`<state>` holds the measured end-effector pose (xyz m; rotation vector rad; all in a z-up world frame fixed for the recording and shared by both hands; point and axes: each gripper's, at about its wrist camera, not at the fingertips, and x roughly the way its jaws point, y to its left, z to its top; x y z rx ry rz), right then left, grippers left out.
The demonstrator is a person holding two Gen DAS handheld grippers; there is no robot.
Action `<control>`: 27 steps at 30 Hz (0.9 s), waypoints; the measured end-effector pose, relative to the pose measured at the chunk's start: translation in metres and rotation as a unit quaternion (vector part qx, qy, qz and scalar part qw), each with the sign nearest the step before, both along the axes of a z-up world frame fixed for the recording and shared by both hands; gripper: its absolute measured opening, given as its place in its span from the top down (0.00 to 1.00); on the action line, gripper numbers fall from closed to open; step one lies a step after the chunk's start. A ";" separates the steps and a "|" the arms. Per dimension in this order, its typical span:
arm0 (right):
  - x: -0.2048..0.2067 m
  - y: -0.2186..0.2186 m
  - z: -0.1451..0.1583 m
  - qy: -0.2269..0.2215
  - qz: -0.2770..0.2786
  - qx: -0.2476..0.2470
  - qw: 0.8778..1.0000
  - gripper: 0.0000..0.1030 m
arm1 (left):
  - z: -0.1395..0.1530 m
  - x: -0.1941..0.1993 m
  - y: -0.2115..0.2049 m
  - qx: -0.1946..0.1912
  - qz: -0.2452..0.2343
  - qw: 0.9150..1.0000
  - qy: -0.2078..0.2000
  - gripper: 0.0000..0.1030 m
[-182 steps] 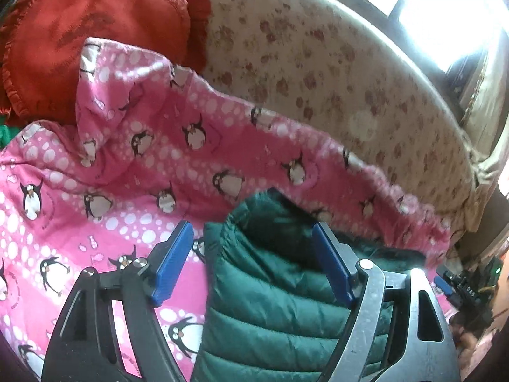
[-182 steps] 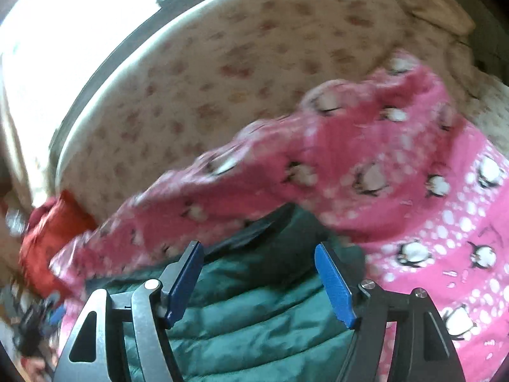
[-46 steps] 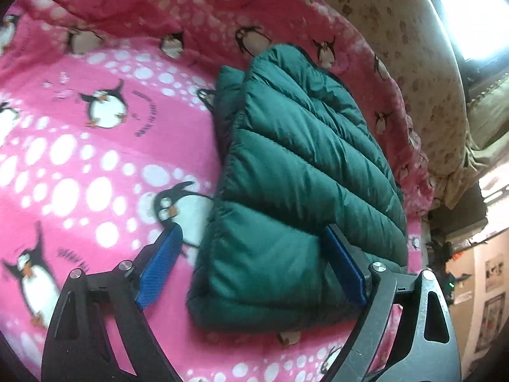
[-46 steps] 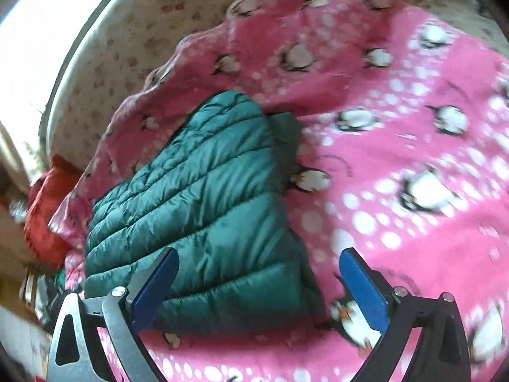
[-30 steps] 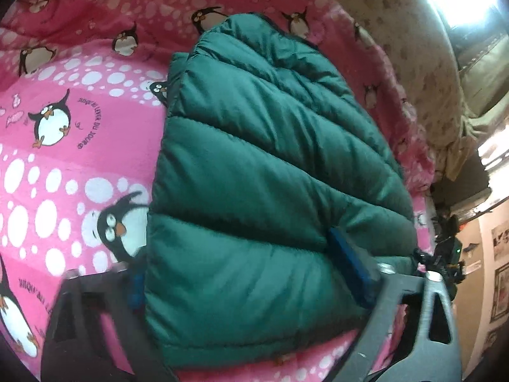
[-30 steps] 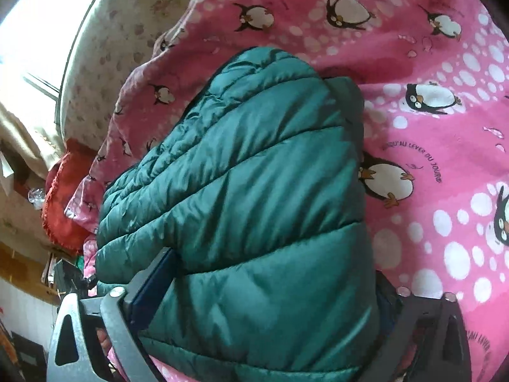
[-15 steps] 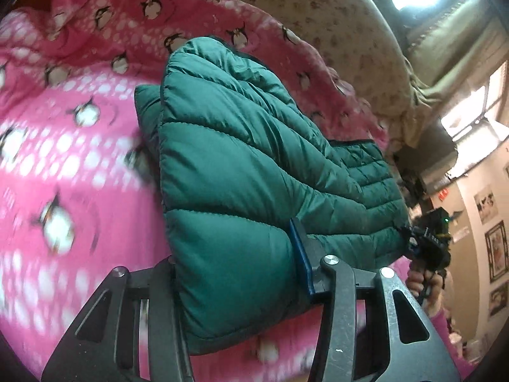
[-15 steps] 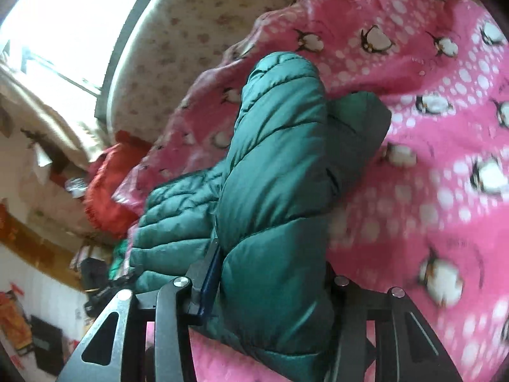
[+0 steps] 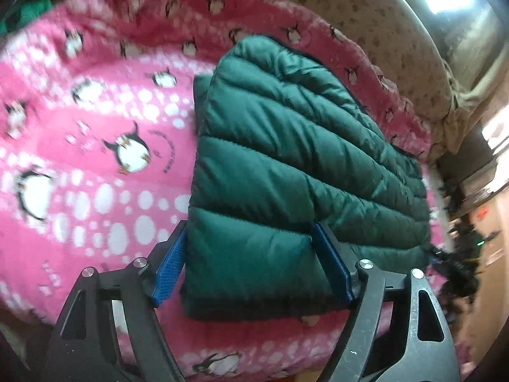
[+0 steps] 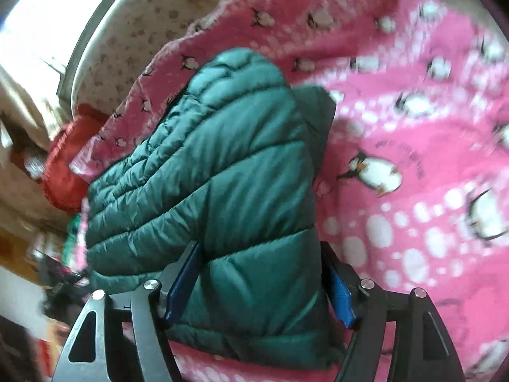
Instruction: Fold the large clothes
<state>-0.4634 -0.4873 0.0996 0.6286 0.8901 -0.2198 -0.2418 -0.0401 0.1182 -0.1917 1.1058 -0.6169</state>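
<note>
The left gripper (image 9: 251,262) pinches the jacket's (image 9: 286,146) near edge between its jaws. The right gripper (image 10: 259,283) does likewise; the jacket lies on the blanket (image 9: 95,146).

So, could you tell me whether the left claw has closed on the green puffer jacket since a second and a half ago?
Yes. The left claw was open then, beside the green puffer jacket; now its pads pinch the jacket's near corner above the pink penguin blanket.

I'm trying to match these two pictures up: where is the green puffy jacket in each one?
Left wrist view: green jacket centre-right, near corner between the left tongs.
Right wrist view: green jacket centre-left, gripped by the right tongs.
Shared landmark: pink penguin blanket underneath.
</note>
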 end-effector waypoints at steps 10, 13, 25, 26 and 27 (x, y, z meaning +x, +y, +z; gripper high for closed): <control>-0.033 0.036 0.045 -0.055 -0.024 -0.089 0.994 0.33 | 0.035 -0.060 -0.011 0.066 0.015 0.991 -0.117 0.24; -0.034 0.060 0.051 -0.068 -0.012 -0.112 0.991 0.32 | 0.039 -0.074 -0.018 0.071 0.014 0.989 -0.132 0.24; -0.028 0.147 0.047 -0.103 0.040 -0.149 0.983 0.32 | 0.050 -0.120 -0.046 0.100 0.027 0.974 -0.203 0.24; -0.027 0.153 0.046 -0.103 0.045 -0.154 0.982 0.32 | 0.050 -0.122 -0.047 0.103 0.028 0.972 -0.209 0.24; -0.025 0.162 0.045 -0.101 0.052 -0.166 0.980 0.32 | 0.049 -0.125 -0.049 0.110 0.029 0.970 -0.213 0.24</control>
